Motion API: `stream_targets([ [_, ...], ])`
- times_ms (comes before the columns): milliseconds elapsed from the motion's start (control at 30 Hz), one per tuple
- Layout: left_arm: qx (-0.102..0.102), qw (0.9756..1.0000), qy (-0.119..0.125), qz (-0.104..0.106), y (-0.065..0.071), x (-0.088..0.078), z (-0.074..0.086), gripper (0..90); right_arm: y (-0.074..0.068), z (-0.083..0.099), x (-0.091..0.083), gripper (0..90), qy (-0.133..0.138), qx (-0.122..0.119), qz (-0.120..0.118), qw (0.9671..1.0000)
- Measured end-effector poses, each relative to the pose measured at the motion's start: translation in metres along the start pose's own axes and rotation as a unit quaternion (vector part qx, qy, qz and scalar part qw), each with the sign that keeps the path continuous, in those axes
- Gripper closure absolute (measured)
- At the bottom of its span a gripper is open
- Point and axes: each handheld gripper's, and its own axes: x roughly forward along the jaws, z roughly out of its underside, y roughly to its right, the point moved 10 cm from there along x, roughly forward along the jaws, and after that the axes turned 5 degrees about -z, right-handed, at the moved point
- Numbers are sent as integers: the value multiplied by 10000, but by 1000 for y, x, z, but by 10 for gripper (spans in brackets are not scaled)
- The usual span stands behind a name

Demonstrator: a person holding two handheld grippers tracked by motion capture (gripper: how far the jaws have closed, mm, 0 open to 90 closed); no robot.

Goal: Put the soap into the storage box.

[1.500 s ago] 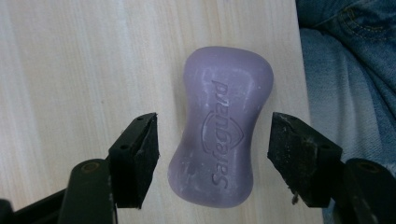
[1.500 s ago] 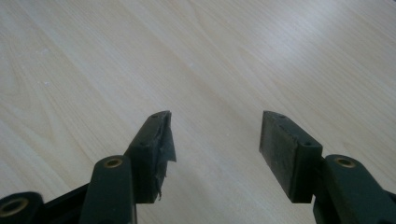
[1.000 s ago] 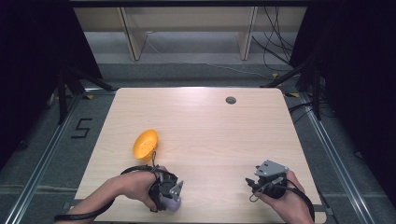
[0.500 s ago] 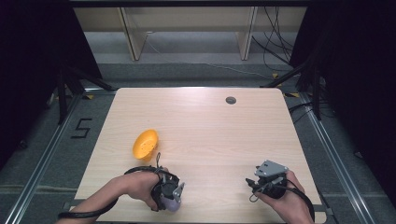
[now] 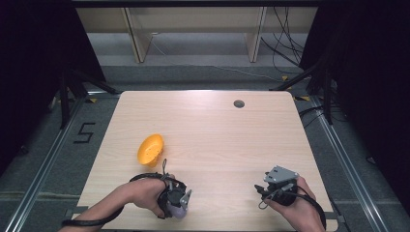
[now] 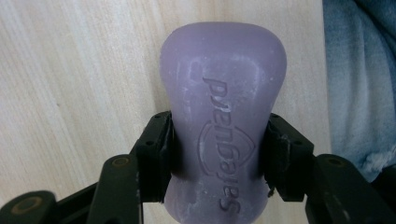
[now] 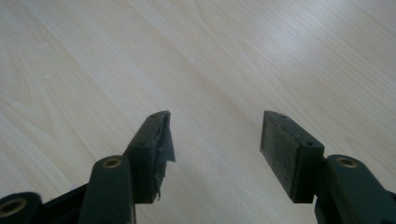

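Gripping a purple soap bar (image 6: 223, 135), the left gripper (image 6: 219, 149) points tableward.

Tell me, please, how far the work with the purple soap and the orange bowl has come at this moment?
Done: the left gripper is shut on the purple soap bar at the table's near edge. In hand: that grasp. Left, probably: the orange bowl lies tilted and empty, apart from the soap. The right gripper is open, holding nothing.

The bowl (image 5: 150, 149) lies on the table (image 5: 217, 135) at about 9 o'clock from its middle, the soap bar (image 5: 177, 211) sits near the edge at 7 o'clock, and a small hole (image 5: 239, 104) is at 1 o'clock.
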Motion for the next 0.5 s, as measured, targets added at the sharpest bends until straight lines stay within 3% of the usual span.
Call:
stream_targets([
  [500, -579, 9975, 408, 24, 2, -3, 0, 483, -1, -1, 0, 431, 52, 51, 15, 10000],
])
